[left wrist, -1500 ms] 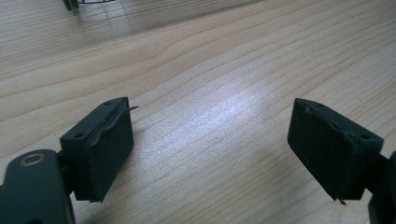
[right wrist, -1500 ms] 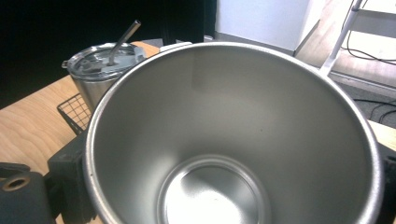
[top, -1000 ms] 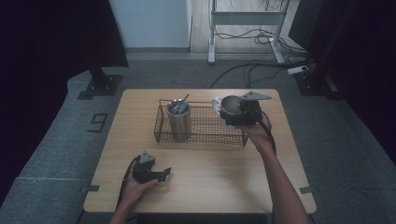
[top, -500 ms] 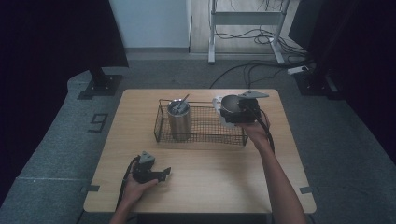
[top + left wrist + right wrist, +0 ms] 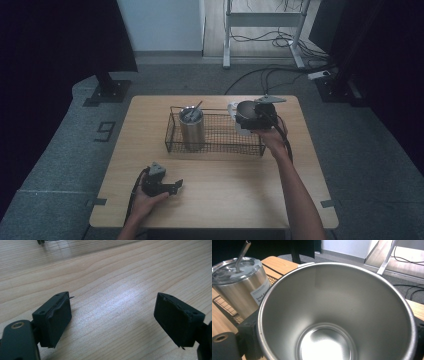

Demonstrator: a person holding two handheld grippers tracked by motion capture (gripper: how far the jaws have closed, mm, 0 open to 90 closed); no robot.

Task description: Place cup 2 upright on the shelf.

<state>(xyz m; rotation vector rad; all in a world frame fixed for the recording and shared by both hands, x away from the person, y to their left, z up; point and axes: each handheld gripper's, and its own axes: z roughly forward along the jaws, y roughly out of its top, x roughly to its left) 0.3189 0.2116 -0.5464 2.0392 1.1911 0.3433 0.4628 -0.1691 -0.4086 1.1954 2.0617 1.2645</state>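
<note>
A wire basket (image 5: 220,146) stands on the wooden table (image 5: 225,200). In its left end a steel tumbler (image 5: 192,129) (image 5: 239,290) stands upright with a clear lid and a metal straw. My right gripper (image 5: 256,118) is shut on an open, empty steel cup (image 5: 245,108) (image 5: 337,315) and holds it over the basket's right end, with a jaw on each side of its wall. My left gripper (image 5: 173,187) (image 5: 112,315) rests low on the table near the front left. Its jaws are open with bare wood between them.
A small white piece (image 5: 233,108) shows just behind the cup's rim. Basket wire (image 5: 224,307) runs under the tumbler. Beyond the table's far edge are a desk frame (image 5: 262,20), floor cables (image 5: 270,75) and a black stand base (image 5: 107,92).
My right gripper has edged slightly down toward the basket with the cup still in it. The left gripper has stayed where it was.
</note>
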